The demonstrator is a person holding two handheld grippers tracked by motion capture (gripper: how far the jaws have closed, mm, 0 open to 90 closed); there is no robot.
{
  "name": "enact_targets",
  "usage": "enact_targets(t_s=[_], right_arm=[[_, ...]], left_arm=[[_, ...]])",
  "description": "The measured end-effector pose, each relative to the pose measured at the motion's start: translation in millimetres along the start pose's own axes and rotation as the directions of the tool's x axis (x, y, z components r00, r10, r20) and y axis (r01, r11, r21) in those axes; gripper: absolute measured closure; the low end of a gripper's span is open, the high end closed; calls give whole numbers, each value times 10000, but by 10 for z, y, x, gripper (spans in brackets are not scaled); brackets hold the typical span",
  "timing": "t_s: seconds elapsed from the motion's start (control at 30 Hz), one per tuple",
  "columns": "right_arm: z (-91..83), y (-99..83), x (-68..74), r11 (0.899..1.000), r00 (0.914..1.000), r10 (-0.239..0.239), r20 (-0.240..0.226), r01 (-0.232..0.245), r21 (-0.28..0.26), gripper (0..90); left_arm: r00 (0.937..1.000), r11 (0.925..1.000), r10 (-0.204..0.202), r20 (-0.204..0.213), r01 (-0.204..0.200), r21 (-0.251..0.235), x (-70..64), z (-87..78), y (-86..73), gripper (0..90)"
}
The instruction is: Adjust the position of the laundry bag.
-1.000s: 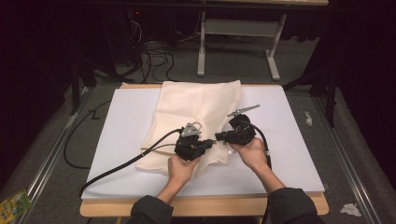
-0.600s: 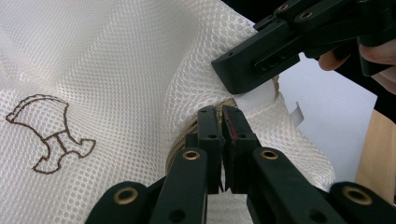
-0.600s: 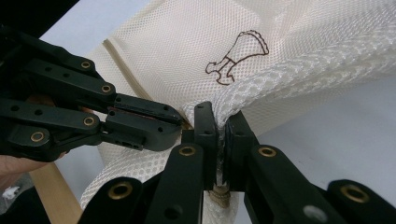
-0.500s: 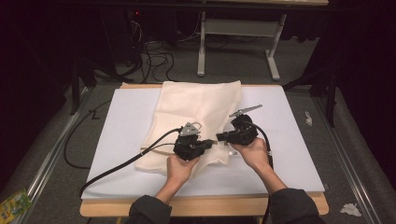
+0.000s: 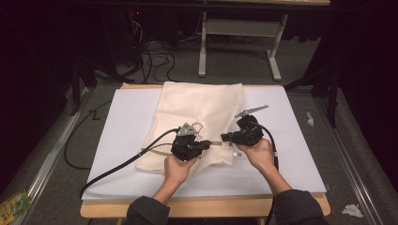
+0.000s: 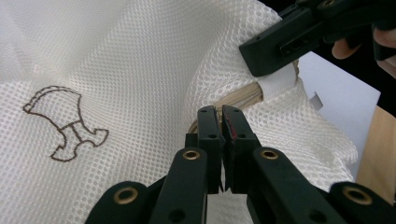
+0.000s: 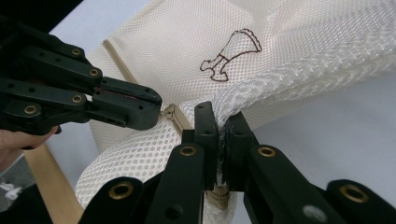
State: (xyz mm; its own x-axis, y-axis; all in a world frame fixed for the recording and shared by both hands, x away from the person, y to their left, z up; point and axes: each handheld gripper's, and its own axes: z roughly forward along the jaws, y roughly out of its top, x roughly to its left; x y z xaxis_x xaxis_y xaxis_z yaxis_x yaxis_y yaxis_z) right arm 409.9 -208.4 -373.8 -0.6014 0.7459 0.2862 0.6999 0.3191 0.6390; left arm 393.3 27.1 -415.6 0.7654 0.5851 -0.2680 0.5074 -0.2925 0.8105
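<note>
A cream mesh bag (image 5: 202, 105) lies on the white board, with a brown stitched emblem (image 6: 65, 123) (image 7: 231, 53) on it. Along its near edge runs a tan zipper (image 5: 216, 142). My left gripper (image 5: 205, 144) is shut on that zipper, and its jaws (image 6: 223, 116) are pressed together where the tan band (image 6: 243, 95) comes out of the mesh. My right gripper (image 5: 225, 138) faces it from the right, shut (image 7: 219, 119) on the bunched mesh edge at the zipper's end. The other gripper appears in each gripper view: the right gripper (image 6: 280, 44) on a white tab, the left gripper (image 7: 126, 105) close by.
The white board (image 5: 291, 154) covers a wooden table (image 5: 216, 208) whose edge runs along the front. Black cables (image 5: 117, 166) trail off to the left and right of the hands. A metal table frame (image 5: 239, 42) stands behind, and scraps lie on the floor (image 5: 14, 206).
The right gripper has edged slightly to the right, away from the left one. Both stay shut on the bag's near edge, and the bag has barely shifted.
</note>
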Motion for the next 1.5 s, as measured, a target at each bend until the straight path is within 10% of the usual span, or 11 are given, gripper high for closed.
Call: enact_targets(t_s=[1.5], right_arm=[[-108, -151, -116, 9999, 9995, 105, -314, -109, -132, 885]], left_arm=[[9971, 9953, -637, 405, 605, 757, 174, 54, -159, 875]])
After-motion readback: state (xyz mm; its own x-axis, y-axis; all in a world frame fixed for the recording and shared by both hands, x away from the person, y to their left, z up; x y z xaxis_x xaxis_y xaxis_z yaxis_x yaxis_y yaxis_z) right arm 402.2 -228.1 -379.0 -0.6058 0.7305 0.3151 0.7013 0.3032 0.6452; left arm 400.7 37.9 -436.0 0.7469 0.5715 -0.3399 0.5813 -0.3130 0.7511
